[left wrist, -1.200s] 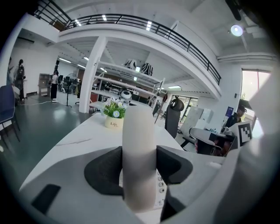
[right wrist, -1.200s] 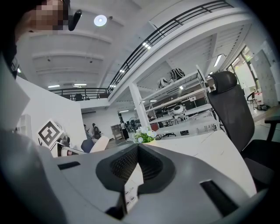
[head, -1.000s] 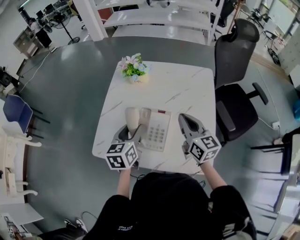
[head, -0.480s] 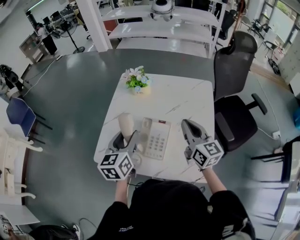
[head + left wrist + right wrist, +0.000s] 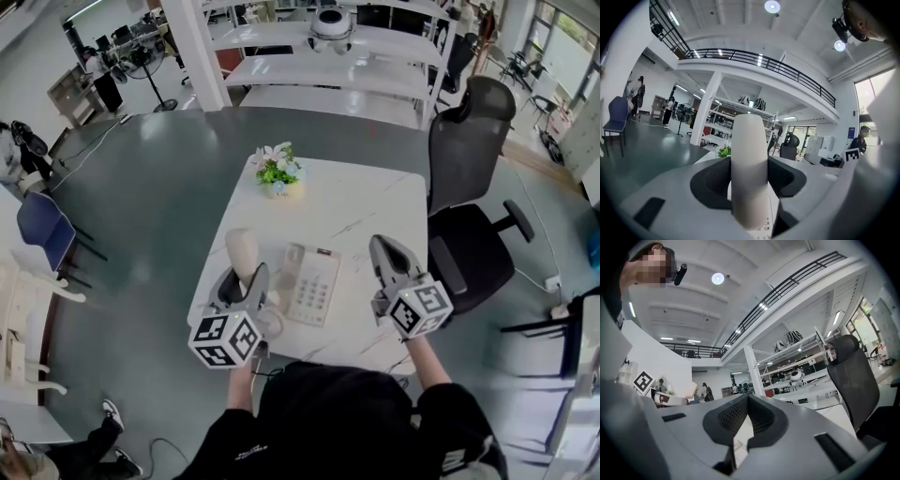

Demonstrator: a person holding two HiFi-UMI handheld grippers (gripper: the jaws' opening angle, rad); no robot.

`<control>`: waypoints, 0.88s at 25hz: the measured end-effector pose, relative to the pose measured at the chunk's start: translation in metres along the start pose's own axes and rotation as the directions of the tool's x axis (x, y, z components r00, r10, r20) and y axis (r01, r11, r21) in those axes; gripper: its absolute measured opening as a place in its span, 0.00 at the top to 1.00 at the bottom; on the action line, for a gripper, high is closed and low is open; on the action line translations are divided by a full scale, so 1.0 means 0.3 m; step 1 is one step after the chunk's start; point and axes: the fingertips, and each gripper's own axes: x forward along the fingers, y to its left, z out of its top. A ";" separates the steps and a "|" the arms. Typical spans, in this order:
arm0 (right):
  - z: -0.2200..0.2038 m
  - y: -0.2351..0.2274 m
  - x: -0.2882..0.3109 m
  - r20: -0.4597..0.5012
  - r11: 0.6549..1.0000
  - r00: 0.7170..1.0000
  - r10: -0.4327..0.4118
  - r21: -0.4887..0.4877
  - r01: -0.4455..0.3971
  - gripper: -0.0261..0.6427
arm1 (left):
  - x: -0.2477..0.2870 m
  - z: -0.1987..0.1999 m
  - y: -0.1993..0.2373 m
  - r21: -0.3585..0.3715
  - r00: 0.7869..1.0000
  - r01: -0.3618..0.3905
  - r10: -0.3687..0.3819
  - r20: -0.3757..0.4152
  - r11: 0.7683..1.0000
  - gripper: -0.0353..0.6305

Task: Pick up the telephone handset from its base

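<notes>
handset off its base, clamped in your left gripper (image 5: 244,279)
the flower pot (image 5: 278,173) stands near the desk's (image 5: 366,206) upper edge, well apart from your grippers; an office chair (image 5: 473,159) crowds the right edge, and open floor lies to the left. the cream handset (image 5: 242,253) stands upright between the left jaws, just left of the telephone base (image 5: 314,286). your right gripper (image 5: 381,242), closed and empty, hangs right of the base.

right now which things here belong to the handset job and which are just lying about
Job: handset, gripped in the left claw; phone base; right claw, shut and empty.
Lying about: potted flowers; office chair; white shelves.
</notes>
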 end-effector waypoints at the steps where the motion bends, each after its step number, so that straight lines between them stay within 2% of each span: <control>1: 0.004 -0.002 0.001 0.004 1.000 1.000 0.000 0.002 -0.001 0.98 | -0.004 0.007 0.003 0.002 1.000 -0.006 0.006 0.011 1.000 0.62; 11: 0.019 -0.031 -0.008 0.016 1.000 1.000 0.000 0.017 0.000 0.98 | -0.030 0.046 0.004 0.000 0.995 -0.039 0.038 0.090 0.999 0.62; 22: 0.030 -0.029 -0.011 0.009 1.000 1.000 0.004 -0.003 -0.003 0.98 | -0.031 0.048 -0.002 0.011 0.996 -0.045 0.043 0.083 0.999 0.62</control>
